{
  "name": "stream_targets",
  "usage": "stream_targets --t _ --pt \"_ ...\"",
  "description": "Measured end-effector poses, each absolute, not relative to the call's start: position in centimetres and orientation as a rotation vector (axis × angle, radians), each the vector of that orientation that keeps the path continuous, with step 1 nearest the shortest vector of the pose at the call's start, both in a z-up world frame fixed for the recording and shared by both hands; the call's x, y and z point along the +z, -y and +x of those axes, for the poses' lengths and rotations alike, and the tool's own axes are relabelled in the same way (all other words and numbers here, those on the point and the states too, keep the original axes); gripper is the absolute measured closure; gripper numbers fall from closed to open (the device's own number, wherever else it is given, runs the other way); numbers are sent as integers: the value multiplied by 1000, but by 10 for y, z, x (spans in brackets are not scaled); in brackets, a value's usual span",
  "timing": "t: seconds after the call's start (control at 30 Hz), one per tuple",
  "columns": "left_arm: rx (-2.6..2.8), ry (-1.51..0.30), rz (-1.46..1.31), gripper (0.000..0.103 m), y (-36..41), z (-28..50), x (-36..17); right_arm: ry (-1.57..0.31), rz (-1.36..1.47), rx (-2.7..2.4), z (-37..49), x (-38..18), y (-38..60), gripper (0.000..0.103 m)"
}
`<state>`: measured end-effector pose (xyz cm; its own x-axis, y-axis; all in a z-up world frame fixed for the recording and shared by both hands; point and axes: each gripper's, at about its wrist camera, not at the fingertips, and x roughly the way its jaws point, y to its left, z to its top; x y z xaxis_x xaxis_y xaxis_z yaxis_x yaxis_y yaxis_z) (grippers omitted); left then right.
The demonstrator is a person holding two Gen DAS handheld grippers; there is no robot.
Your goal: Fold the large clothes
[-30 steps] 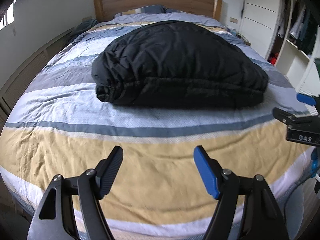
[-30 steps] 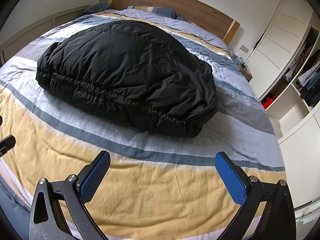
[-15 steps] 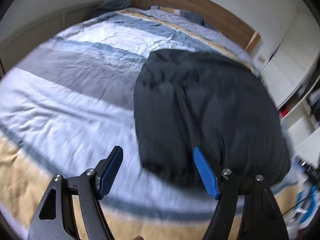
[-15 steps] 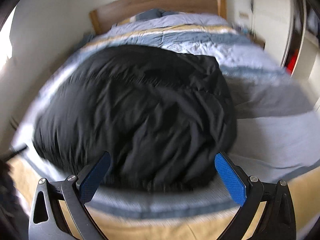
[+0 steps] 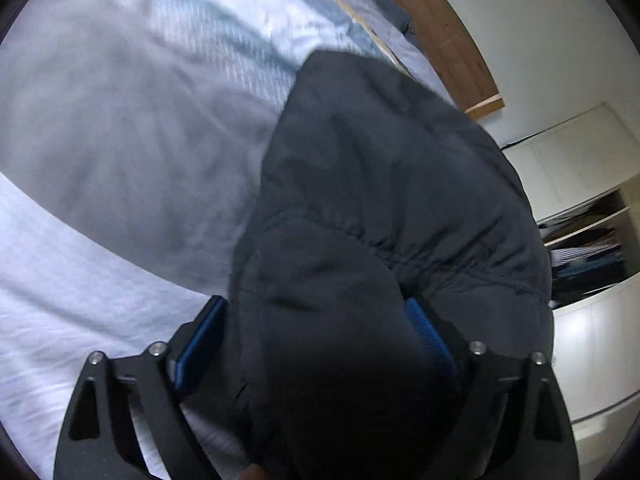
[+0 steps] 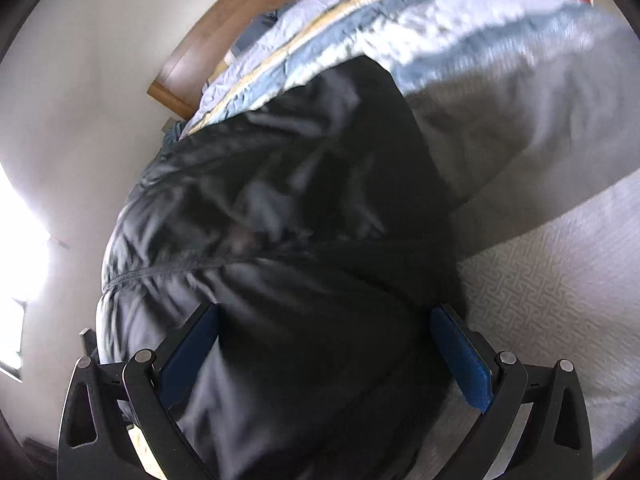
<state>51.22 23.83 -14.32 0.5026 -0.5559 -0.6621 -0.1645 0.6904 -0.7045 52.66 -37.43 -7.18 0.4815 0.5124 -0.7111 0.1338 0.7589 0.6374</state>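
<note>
Black puffy jacket [image 5: 392, 208] fills both wide-open grippers, left gripper [image 5: 316, 332] & right gripper [image 6: 332, 344], nothing clamped yet: close on full thickness before lifting off the bed [image 5: 112, 128].

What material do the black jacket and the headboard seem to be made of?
The black jacket looks like a padded synthetic shell, perhaps nylon: a faint sheen, puffy bulk and a gathered seam. The headboard looks like wood or wood veneer with a matte brown finish and a paler edge; blur hides the grain.
</note>
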Motion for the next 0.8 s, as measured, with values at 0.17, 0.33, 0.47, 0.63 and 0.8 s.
stream_targets --t 0.17,0.33,0.47,0.63,0.8 --pt "-380 -1063 -903 11 -230 519 -155 -1082 928 406 535 -122 371 0" --pt "-430 -1097 -876 13 -203 530 -156 -1056 975 504 550 -128 349 0" --pt "-434 -1054 -860 42 -185 524 -144 -1031 992 519 552 -126 335 6" --pt "-387 -1015 -747 81 -158 512 -98 -986 1001 543 553 -100 323 49" --pt "-412 -931 -721 85 -144 488 -40 -924 889 592 545 -33 304 64"
